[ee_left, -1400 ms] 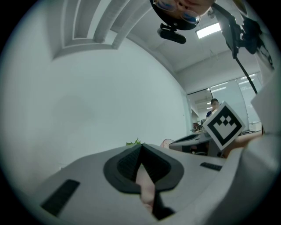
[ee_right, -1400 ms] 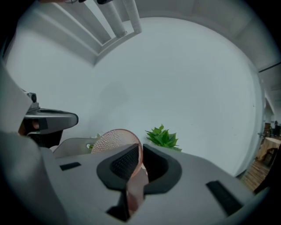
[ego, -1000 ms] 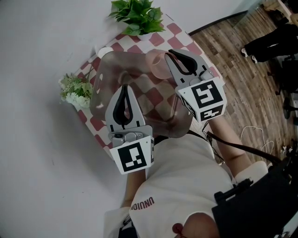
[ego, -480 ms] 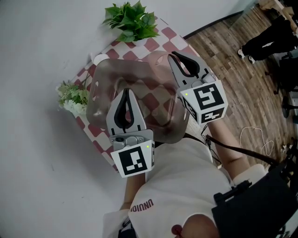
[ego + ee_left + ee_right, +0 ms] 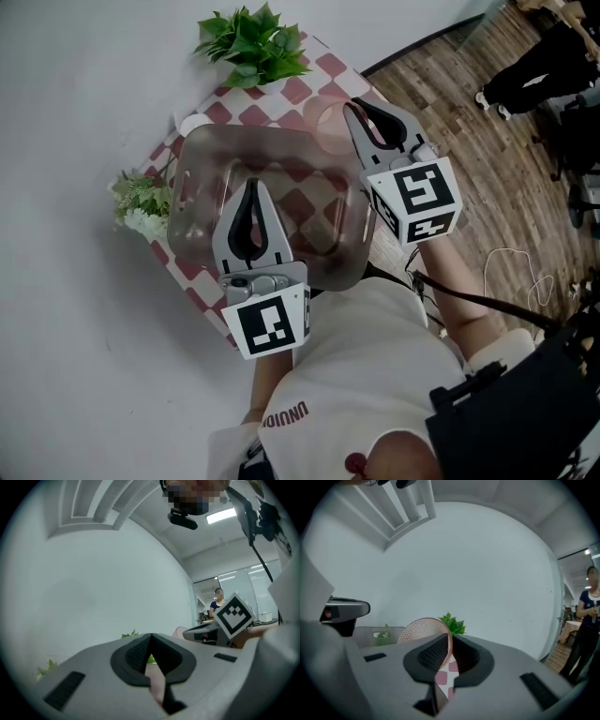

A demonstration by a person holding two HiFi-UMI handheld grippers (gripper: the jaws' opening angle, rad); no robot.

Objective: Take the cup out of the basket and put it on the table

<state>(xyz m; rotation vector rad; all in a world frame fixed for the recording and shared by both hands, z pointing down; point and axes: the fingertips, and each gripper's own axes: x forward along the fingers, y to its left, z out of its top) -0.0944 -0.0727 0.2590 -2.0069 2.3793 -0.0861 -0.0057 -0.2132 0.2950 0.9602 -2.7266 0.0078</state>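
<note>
A pink translucent cup (image 5: pixel 325 127) hangs at the far right corner of the brownish see-through basket (image 5: pixel 192 220). My right gripper (image 5: pixel 351 112) is shut on the cup's wall. In the right gripper view the cup's wall (image 5: pixel 423 629) runs between the right gripper's (image 5: pixel 450 641) dark pads. My left gripper (image 5: pixel 251 184) hovers over the basket's near half, jaws shut with the tips touching. In the left gripper view the left gripper (image 5: pixel 151 638) points toward the wall with nothing between its tips. The basket stands on a red-and-white checked table (image 5: pixel 323 67).
A green potted plant (image 5: pixel 248 42) stands at the table's far edge, white flowers (image 5: pixel 139 202) at its left edge, and a small white cup (image 5: pixel 194 122) by the basket's far left corner. Wooden floor (image 5: pixel 487 159) lies to the right. A person (image 5: pixel 587 620) stands at the far right.
The right gripper has carried the pink cup from inside the basket toward its far right corner. The left gripper has stayed over the basket.
</note>
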